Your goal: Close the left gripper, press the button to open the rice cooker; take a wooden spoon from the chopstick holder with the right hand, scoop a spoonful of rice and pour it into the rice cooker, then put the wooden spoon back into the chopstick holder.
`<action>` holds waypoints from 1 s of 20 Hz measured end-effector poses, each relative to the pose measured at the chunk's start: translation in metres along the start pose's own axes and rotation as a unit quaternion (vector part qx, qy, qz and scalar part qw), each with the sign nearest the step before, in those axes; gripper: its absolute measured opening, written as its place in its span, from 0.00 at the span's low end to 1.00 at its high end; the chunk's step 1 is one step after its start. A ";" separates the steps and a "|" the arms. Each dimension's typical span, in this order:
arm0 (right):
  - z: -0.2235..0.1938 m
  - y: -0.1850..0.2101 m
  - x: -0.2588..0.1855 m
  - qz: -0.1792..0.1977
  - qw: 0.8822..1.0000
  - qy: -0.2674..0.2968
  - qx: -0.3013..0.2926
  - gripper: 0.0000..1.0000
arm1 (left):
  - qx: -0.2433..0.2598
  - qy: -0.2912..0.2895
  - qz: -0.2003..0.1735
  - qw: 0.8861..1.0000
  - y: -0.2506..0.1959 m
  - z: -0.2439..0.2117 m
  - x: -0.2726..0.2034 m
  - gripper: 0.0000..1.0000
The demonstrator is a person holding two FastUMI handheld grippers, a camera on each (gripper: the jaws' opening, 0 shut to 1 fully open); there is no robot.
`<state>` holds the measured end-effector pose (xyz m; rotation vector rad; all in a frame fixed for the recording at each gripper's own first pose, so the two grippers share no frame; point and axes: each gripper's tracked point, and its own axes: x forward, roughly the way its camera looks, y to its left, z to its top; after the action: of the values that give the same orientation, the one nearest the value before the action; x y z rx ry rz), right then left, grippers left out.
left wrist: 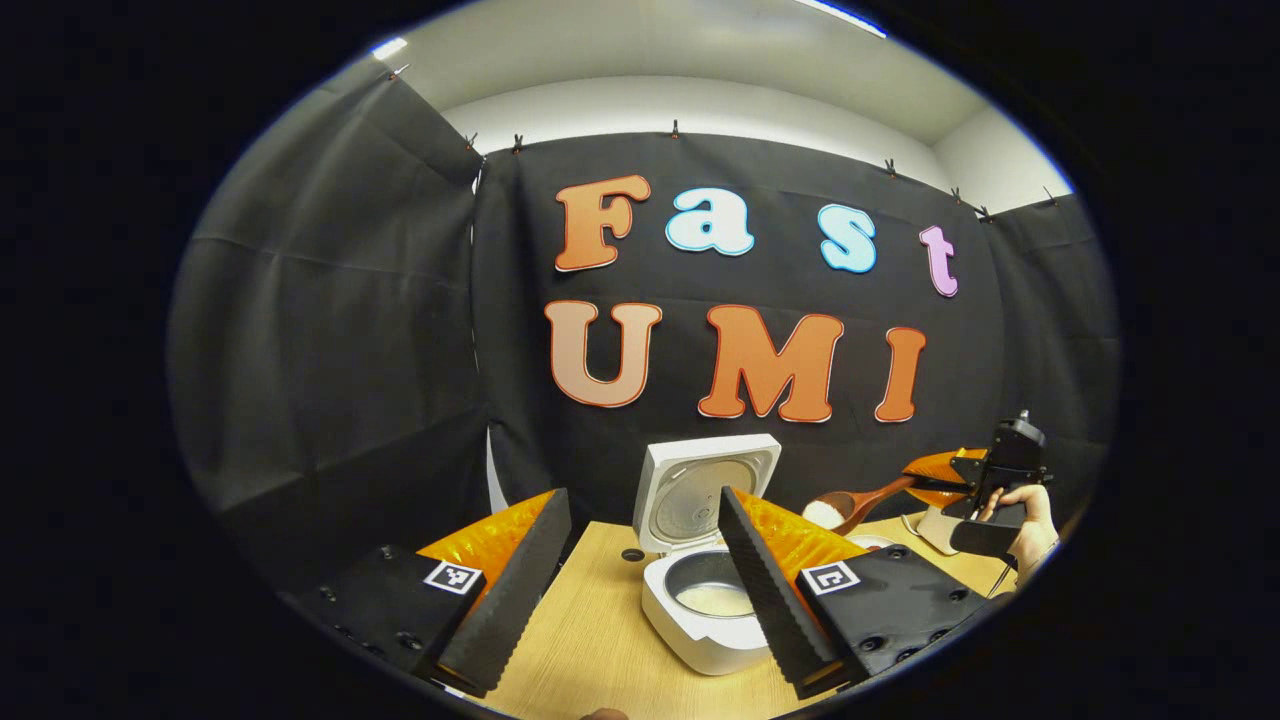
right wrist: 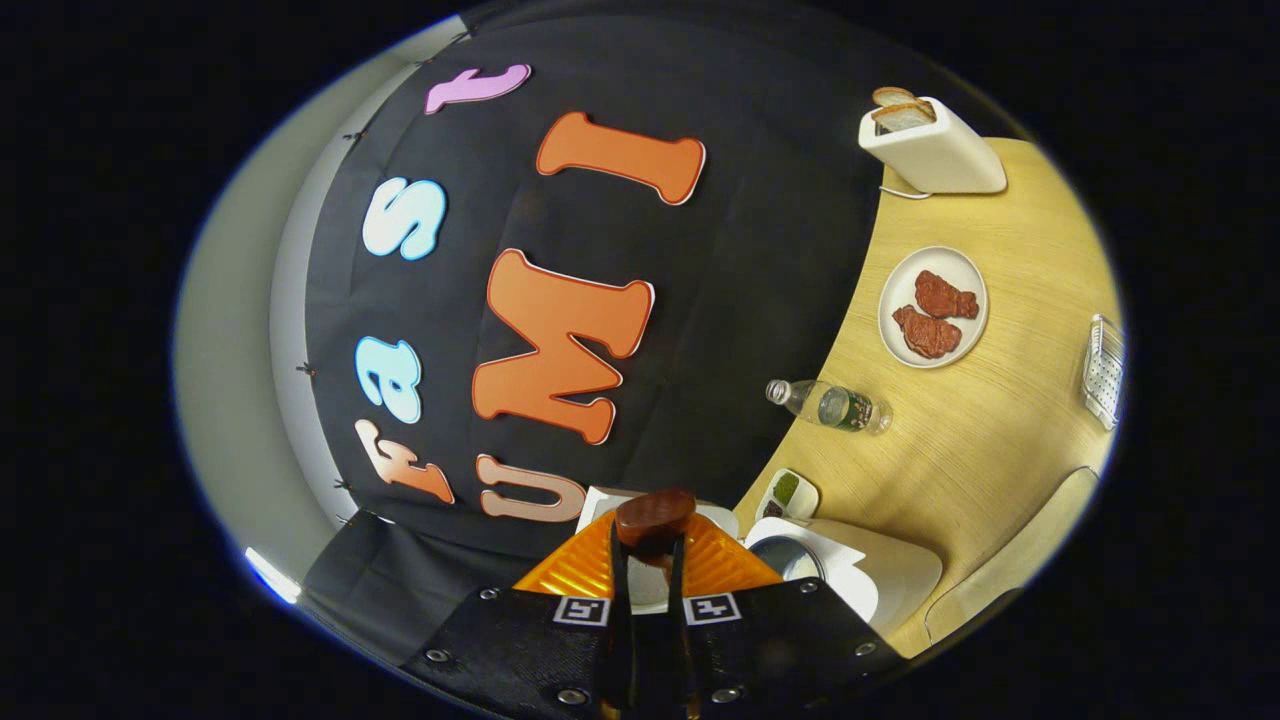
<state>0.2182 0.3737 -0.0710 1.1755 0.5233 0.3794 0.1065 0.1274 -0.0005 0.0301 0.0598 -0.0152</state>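
The right hand-held gripper [right wrist: 648, 590] pinches the wooden spoon [left wrist: 862, 503] (heaped with rice) beside the open rice cooker [left wrist: 705, 560]; we see the left hand-held gripper [left wrist: 640, 585] spread wide.

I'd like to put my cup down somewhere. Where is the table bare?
Bare wood lies left of the open cooker, in front of the left tool. In the right gripper view, bare table stretches between the plate, the bottle and the rack. It is crowded beside the cooker, where the right tool holds the spoon.
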 end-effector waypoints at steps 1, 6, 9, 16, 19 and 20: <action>-0.001 0.004 0.006 0.001 1.000 -0.001 -0.012 0.12 | 0.001 0.001 0.002 1.000 -0.002 -0.002 0.002 0.99; -0.006 0.019 0.020 0.007 0.998 0.001 -0.065 0.12 | -0.007 0.007 0.004 1.000 0.001 -0.008 0.003 0.99; -0.013 0.021 0.025 0.005 0.995 0.003 -0.104 0.12 | -0.007 0.008 0.007 1.000 0.004 -0.011 0.004 0.99; -0.026 0.023 0.037 -0.001 0.983 0.005 -0.183 0.12 | -0.002 0.010 0.006 1.000 0.004 -0.016 0.006 1.00; -0.032 0.026 0.040 0.001 0.977 0.007 -0.214 0.12 | -0.002 0.010 0.008 1.000 0.006 -0.017 0.007 1.00; -0.034 0.028 0.040 0.002 0.975 0.008 -0.223 0.12 | -0.003 0.010 0.009 1.000 0.007 -0.017 0.008 1.00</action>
<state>0.2314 0.4317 -0.0624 0.7391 0.4215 0.4828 0.1134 0.1344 -0.0179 0.0255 0.0798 0.0024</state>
